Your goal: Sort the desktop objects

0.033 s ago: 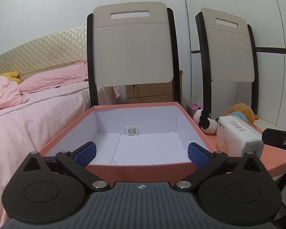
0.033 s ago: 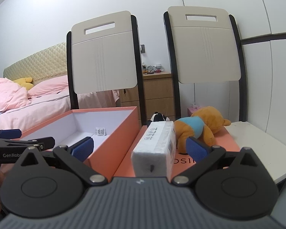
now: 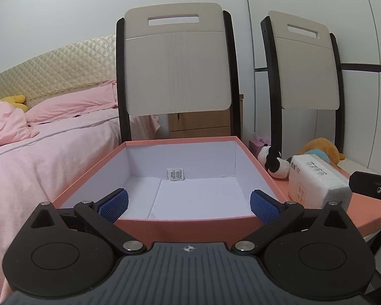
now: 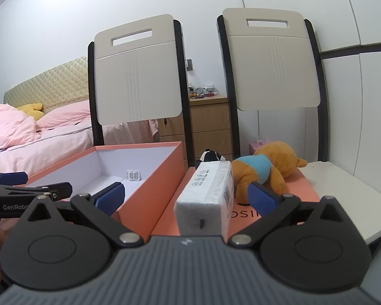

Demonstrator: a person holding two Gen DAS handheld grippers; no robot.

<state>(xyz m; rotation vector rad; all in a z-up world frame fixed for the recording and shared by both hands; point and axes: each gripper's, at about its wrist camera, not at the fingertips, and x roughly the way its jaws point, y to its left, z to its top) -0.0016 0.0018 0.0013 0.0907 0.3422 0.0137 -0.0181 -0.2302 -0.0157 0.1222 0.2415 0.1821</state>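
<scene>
Tissue pack (image 4: 207,198) lies at 12 o'clock between the right tool's (image 4: 186,195) wide-spread fingers, long axis pointing away. Left tool (image 3: 189,202), also wide and empty, faces the box (image 3: 185,222); right is nearer.

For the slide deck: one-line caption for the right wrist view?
Open right gripper lined up on tissue pack, beside orange box and plush bear.
</scene>
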